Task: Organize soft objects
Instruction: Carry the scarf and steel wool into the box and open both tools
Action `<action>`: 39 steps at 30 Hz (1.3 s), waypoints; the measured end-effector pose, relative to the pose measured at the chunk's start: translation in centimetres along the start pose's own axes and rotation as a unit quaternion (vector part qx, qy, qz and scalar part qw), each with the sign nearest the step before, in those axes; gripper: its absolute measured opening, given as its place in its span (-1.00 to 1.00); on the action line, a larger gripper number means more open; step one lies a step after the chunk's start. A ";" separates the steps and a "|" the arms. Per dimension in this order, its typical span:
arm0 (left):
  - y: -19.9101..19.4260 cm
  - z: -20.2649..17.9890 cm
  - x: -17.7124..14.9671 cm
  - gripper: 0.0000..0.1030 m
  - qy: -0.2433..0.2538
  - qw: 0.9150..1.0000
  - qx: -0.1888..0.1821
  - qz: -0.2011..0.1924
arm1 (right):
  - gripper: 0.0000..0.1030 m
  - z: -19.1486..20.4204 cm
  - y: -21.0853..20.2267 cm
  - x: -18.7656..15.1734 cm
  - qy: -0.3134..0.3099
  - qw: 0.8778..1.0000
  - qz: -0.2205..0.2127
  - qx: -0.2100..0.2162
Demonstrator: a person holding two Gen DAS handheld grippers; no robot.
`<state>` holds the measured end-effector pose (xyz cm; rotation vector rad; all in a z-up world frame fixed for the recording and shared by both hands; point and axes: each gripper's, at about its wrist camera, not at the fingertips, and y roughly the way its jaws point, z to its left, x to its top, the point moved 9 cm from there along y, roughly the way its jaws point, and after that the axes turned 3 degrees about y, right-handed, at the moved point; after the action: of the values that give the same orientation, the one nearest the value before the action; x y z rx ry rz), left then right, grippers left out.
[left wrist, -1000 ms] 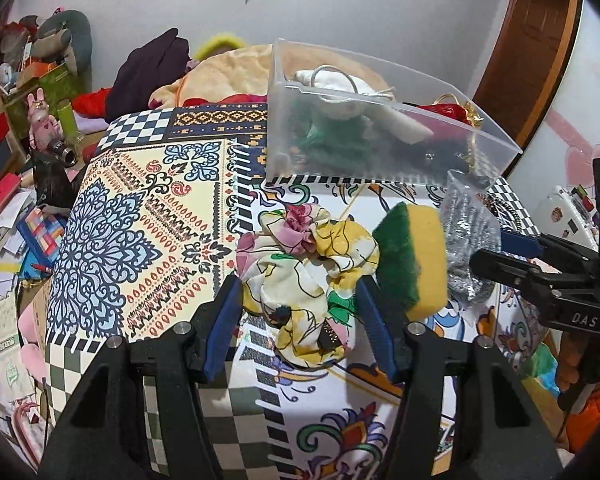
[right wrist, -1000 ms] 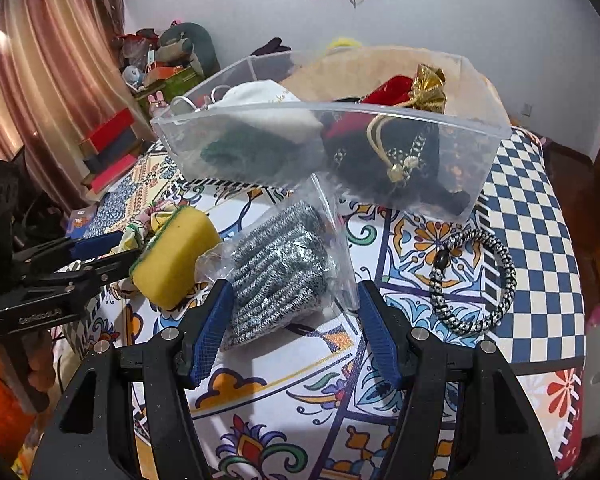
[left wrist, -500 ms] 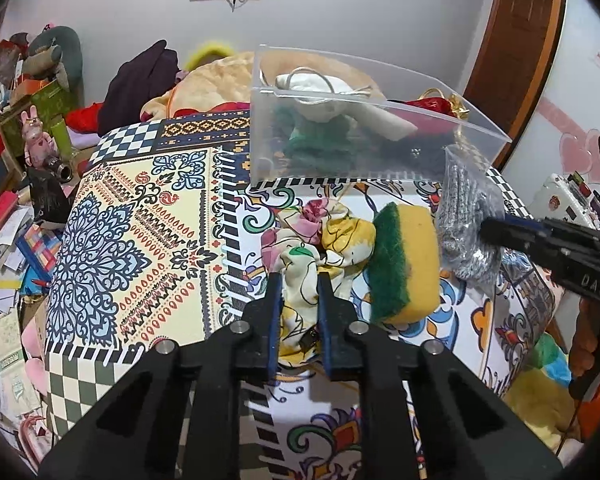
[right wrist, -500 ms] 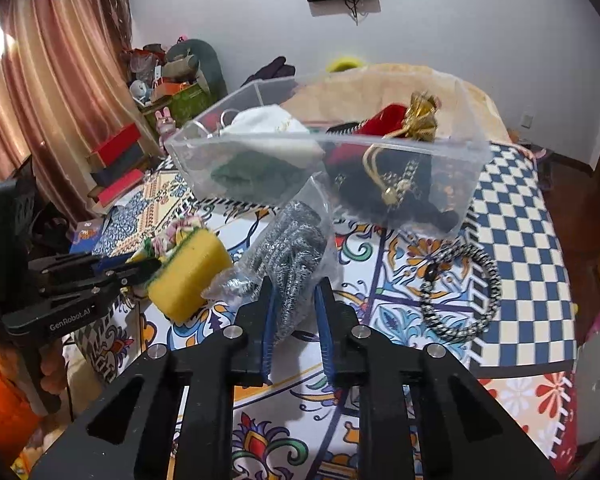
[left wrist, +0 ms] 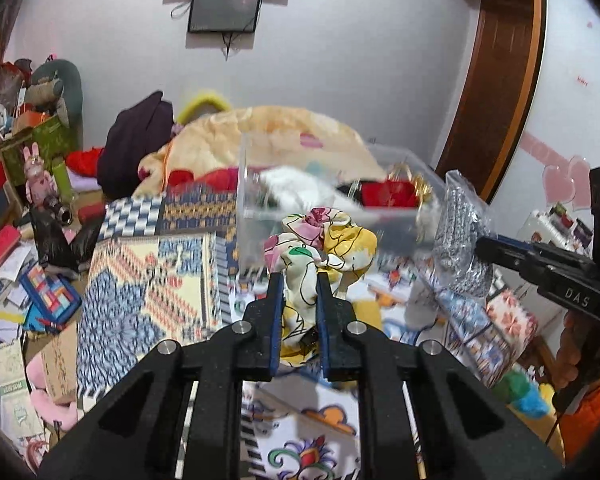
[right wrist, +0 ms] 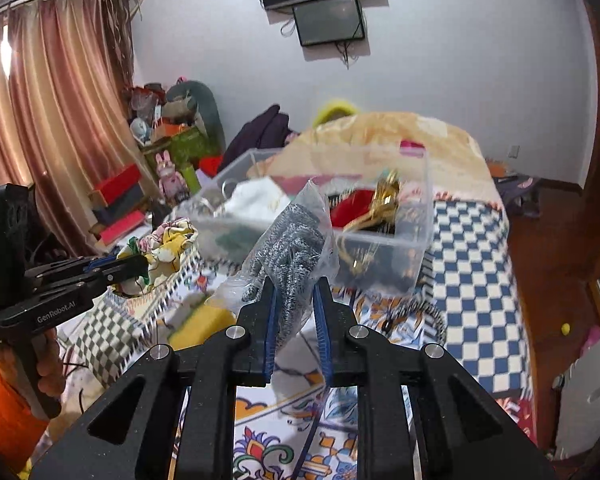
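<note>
Left wrist view: the left gripper (left wrist: 299, 280) is clenched on a floral scrunchie (left wrist: 320, 242), lifted off the patterned cloth (left wrist: 148, 288), with most of the fabric bulging past the fingertips toward 12 o'clock. Only a fold sits between the pads, so my guess is it could slide out if the hand swings quickly. The clear bin (left wrist: 324, 216) lies straight ahead at 12, already holding white, red and gold items.

At 3 o'clock in this view the right gripper (left wrist: 480, 246) pinches a bagged scourer (left wrist: 460, 240). In the right wrist view that gripper (right wrist: 296, 284) grips the scourer (right wrist: 290, 248) through loose plastic, and the bag flares out at 12. The film is slick; the pinch may hold the plastic while the steel wool slips inside it.

Both loads head for the same bin (right wrist: 416, 256), so the two tools could collide over its rim, or a trailing bag edge could catch on the wall and tip the light bin. A sponge (right wrist: 198, 326) lies on the cloth at 9 o'clock, not yet collected.
</note>
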<state>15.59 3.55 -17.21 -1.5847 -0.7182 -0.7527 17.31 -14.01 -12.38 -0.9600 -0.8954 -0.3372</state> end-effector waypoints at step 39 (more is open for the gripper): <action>10.5 -0.4 7.4 -0.72 -0.026 0.999 -0.014 0.018 | -0.69 -0.1 9.1 5.4 -0.051 0.997 0.023 -0.047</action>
<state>28.34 2.08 -17.53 -1.6444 -0.7169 -0.6999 26.15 -8.33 -13.30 -1.0910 -0.9547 -0.2949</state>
